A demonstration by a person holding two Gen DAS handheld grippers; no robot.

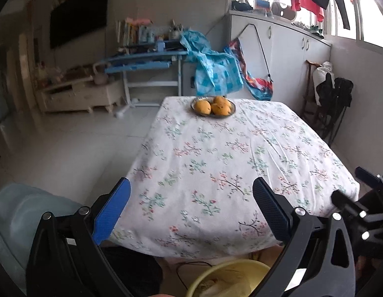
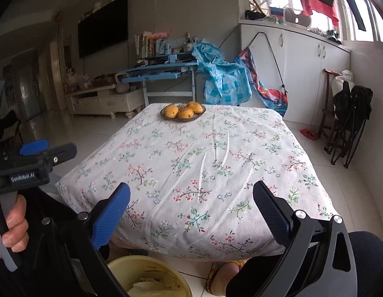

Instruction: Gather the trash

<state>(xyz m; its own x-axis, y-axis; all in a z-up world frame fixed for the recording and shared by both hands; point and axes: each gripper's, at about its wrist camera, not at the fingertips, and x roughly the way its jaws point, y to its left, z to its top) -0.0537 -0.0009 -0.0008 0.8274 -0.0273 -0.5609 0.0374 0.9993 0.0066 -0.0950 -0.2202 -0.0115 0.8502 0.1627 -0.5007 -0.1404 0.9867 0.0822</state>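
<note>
A yellow bin (image 1: 226,279) with pale crumpled waste inside stands on the floor below the table's near edge; it also shows in the right wrist view (image 2: 147,277). My left gripper (image 1: 191,185) is open and empty, held over the near edge of the table with the floral cloth (image 1: 228,163). My right gripper (image 2: 191,190) is open and empty over the same table (image 2: 203,160). The left gripper shows at the left of the right wrist view (image 2: 35,158), held in a hand. No loose trash shows on the cloth.
A plate with three mangoes (image 1: 213,106) sits at the table's far edge, also in the right wrist view (image 2: 182,111). A blue desk (image 1: 142,61), white cabinets (image 1: 290,57), a folded black chair (image 2: 349,123) and a red scrap on the floor (image 2: 307,133) surround the table.
</note>
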